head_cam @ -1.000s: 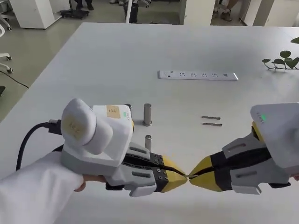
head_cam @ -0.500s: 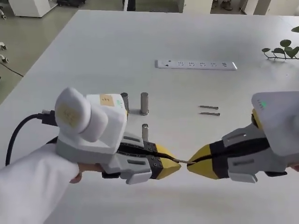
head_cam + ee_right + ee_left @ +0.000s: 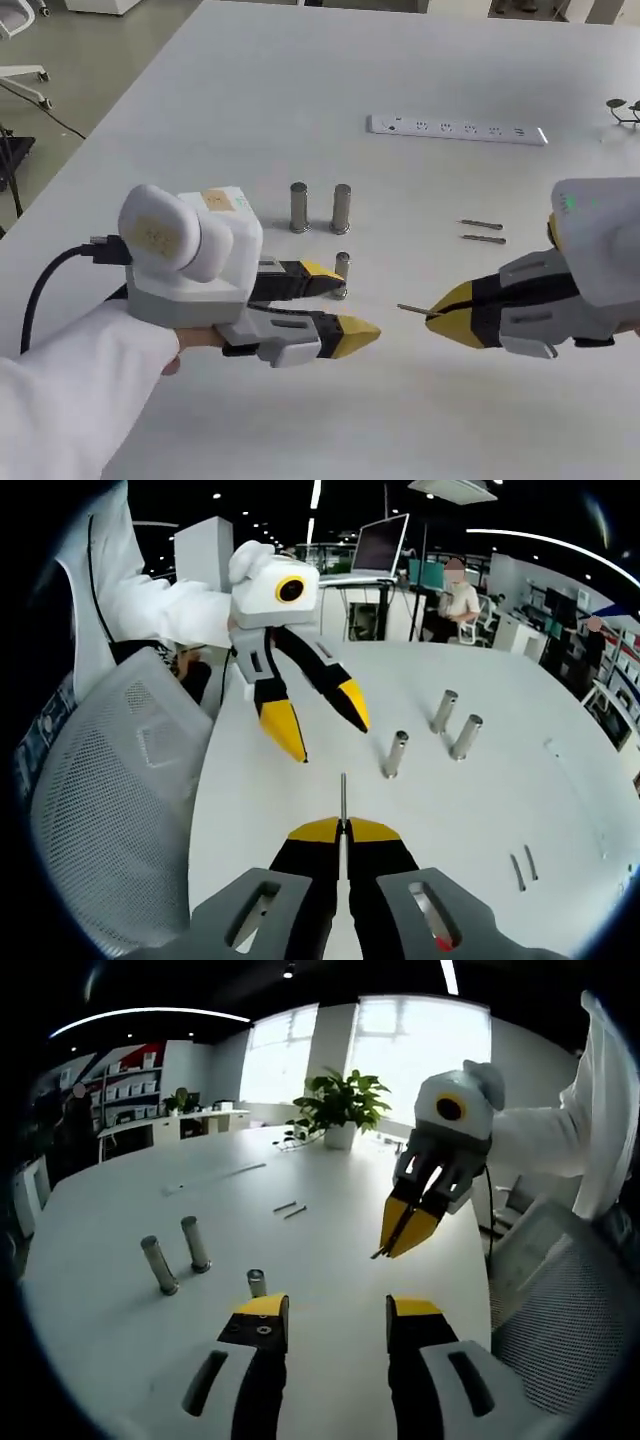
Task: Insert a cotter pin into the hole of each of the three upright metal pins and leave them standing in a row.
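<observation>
Closest to the near edge of the tabletop (image 3: 250,90), the right gripper (image 3: 432,316) has its jaws pinched tight on one cotter pin (image 3: 410,309), whose free length sticks straight out ahead of the tips, clear of the surface. It looks like thin, light, stiff wire, and smooth enough to swivel between the pads if pushed off-axis. Keeping hold of its back end and leaving the leading end bare seems right.

Facing it, the left gripper (image 3: 361,306) has its jaws spread wide and carries nothing. Its farther jaw lies just beside the nearest metal pin (image 3: 342,268), which stands upright. I judge that pin to be solid and rigid but narrow-footed, so a sideways nudge could topple it. Clamping across its barrel should steady it, though its hole is too small to make out.

Farther in, the two other metal pins (image 3: 298,207) stand side by side. Two spare cotter pins (image 3: 480,224) lie flat toward the right edge, and a power strip (image 3: 455,129) lies beyond, toward the far edge.
</observation>
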{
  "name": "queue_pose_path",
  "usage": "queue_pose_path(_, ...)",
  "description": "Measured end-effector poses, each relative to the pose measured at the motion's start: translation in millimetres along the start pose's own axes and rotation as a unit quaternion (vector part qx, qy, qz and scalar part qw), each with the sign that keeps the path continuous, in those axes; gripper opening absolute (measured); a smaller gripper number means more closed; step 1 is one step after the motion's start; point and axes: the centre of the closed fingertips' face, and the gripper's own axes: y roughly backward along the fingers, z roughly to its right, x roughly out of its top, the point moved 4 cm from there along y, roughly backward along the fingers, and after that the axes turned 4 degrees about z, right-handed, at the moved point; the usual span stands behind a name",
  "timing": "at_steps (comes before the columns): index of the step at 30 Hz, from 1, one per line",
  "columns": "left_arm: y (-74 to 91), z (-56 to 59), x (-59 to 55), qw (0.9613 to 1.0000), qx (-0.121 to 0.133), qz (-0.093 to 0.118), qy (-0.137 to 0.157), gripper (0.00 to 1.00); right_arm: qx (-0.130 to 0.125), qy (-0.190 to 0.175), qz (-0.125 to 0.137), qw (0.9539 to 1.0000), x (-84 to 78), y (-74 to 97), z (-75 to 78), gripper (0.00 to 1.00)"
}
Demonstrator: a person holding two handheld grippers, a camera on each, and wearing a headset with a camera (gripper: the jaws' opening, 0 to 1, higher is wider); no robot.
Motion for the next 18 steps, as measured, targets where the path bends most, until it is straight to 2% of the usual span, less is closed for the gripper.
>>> queue_pose_path(4, -1.3, -15.9, -1.3, 0.9996, 0.026, 0.003, 0.008, 0.38, -0.019, -0.007, -0.009, 0.9998, 1.7, -4.1, 12.2, 0.00)
queue_pose_path(7, -5.9, -21.6, -1.2, 0.9992, 0.038, 0.005, 0.007, 0.37, -0.019, -0.011, -0.011, 0.9997, 2.9, -7.4, 14.5, 0.00)
queue_pose_path(12, -16.2, -27.8, -4.5, 0.9989, 0.041, 0.004, 0.020, 0.32, -0.014, -0.009, -0.019, 0.9997, 2.7, -14.4, 16.3, 0.00)
queue_pose_path(18, -28.3, -36.7, -13.8, 0.9983, 0.057, -0.011, 0.010, 0.32, -0.021, -0.014, -0.027, 0.9993, 2.9, -22.2, 24.9, 0.00)
